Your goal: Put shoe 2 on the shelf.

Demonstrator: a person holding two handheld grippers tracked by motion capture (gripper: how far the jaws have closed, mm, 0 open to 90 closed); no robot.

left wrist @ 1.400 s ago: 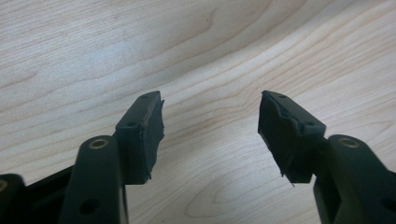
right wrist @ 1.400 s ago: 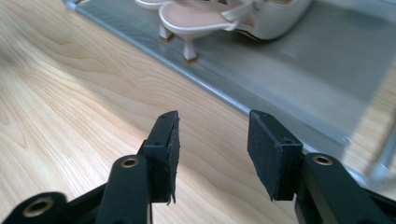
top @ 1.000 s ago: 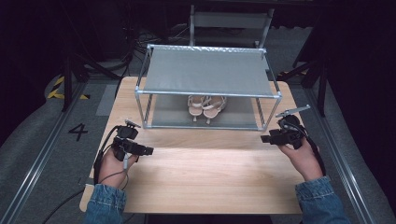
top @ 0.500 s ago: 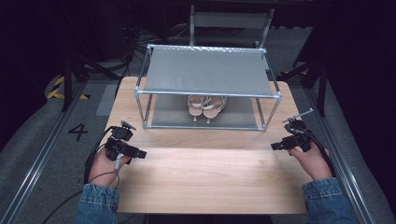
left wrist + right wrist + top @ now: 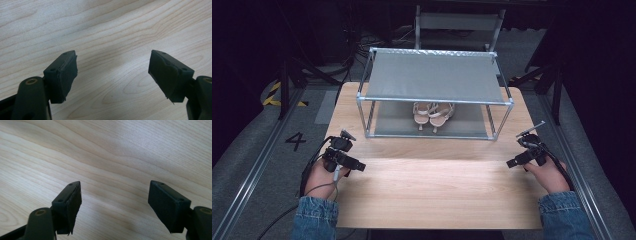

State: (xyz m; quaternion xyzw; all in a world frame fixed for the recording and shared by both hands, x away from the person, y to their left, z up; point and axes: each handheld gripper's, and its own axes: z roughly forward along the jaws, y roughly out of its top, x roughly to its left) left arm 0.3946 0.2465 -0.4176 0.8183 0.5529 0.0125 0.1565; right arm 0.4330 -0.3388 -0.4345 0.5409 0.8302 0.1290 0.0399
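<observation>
Apparently done: sandals (image 5: 432,114) sit on the rack's (image 5: 435,100) lower shelf, my left gripper (image 5: 360,166) and right gripper (image 5: 510,163) both spread empty over the table (image 5: 432,195).

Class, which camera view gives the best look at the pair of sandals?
The high view: the sandals sit side by side on the lower shelf of the rack, under its grey top. The left and right gripper views look down at bare table wood between open jaws, away from the sandals.
</observation>
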